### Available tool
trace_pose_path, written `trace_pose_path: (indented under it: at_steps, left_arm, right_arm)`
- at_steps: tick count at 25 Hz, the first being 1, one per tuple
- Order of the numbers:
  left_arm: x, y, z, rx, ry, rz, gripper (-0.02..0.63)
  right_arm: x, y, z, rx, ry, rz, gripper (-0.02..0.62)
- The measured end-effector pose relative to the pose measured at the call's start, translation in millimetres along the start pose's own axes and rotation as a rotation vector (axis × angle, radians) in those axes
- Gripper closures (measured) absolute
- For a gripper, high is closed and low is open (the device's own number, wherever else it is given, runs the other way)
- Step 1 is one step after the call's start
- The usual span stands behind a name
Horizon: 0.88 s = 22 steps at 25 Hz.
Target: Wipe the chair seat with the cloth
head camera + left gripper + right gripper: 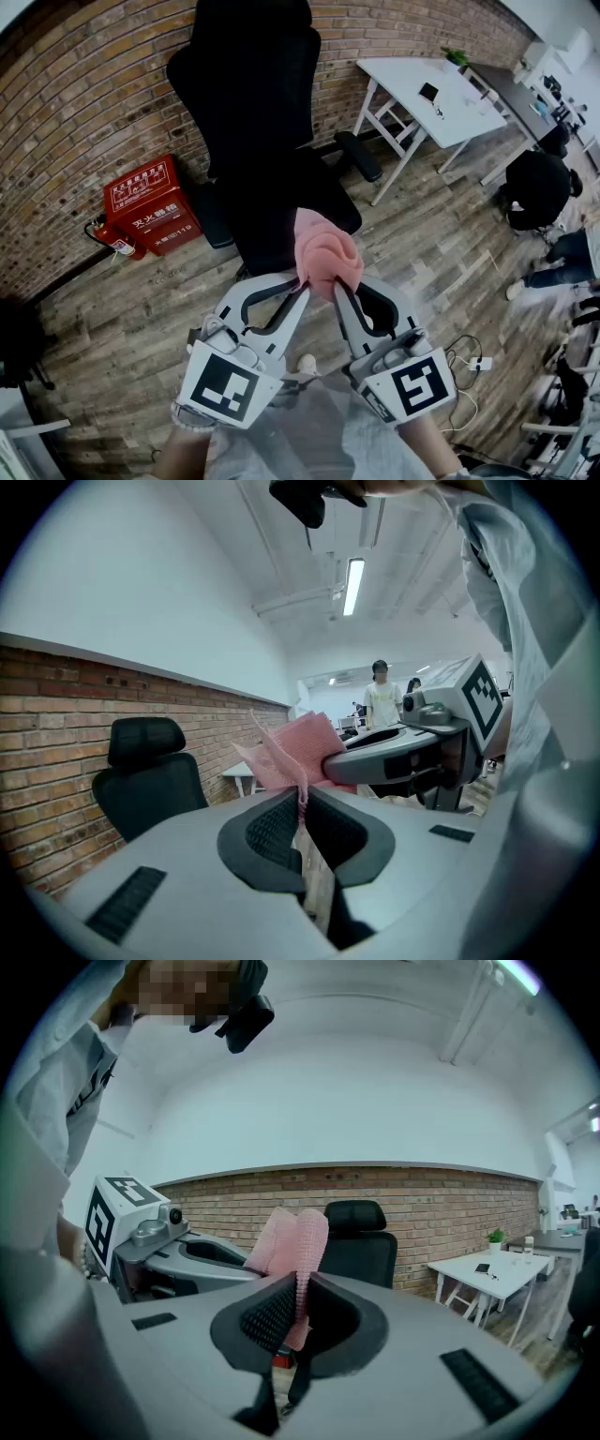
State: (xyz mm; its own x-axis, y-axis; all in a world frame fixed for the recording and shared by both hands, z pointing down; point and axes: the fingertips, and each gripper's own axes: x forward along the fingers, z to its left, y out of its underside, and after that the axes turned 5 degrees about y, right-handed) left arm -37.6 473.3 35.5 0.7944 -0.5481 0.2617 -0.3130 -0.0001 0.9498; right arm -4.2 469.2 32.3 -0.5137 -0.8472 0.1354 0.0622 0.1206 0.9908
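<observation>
- The left gripper [302, 810] has its jaws pressed together on a thin corner of the pink cloth [324, 253], which stands up out of the closed pads in the left gripper view.
- The right gripper [301, 1303] is likewise clamped tight on a folded edge of the same cloth; the fabric rises above its pads and a little hangs below them.
- In the head view the two grippers sit side by side with their tips nearly meeting, and the cloth is bunched into a soft lump at the point where they meet.
- The cloth is lifted in the air, held only by the two grippers. From above it overlaps the front edge of the chair seat [267, 211]; both gripper views show the chair standing farther off behind it.
- The black office chair has a tall backrest [251, 84] and stands on a wooden plank floor [122, 347].
- Left of the chair, a red fire extinguisher box [145, 204] rests against the brick wall [84, 103].
- To the right of the chair stands a white table [420, 101] with a small dark object on top.
- Farther right, a person in dark clothing [539, 187] sits low beside the desks.
</observation>
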Motion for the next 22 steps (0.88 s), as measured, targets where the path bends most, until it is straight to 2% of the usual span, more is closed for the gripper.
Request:
trace_pose_path:
  at_steps: [22]
  left_arm:
    - [-4.3,1.3,7.2,0.009,0.032,-0.011,0.569]
  right_arm:
    - [6.3,-2.5,4.0,0.016,0.035,-0.005,0.545]
